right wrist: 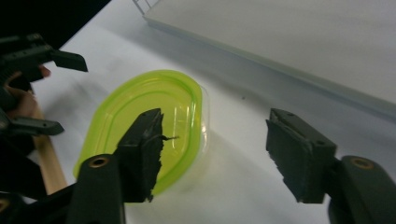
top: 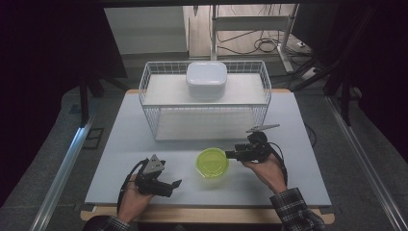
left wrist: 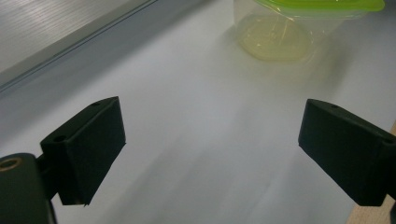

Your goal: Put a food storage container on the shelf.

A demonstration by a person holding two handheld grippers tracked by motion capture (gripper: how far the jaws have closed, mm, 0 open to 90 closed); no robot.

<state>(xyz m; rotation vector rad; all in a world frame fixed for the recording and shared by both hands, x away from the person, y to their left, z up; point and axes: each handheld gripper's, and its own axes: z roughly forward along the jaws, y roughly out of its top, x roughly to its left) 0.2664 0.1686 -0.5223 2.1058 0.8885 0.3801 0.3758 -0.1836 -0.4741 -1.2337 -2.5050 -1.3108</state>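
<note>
Right gripper (top: 230, 154) beside the clear round plastic container with lime-green lid (top: 212, 162)
Its jaws stand spread, pinching nothing; the left gripper (top: 176, 183) rests apart on the pale table (top: 120, 144), jaws spread.

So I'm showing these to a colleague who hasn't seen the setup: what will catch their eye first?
Probably the bright green-lidded tub at the front middle of the table, with the right gripper at its rim, fingers apart. Then the white box on the wire rack behind.
</note>
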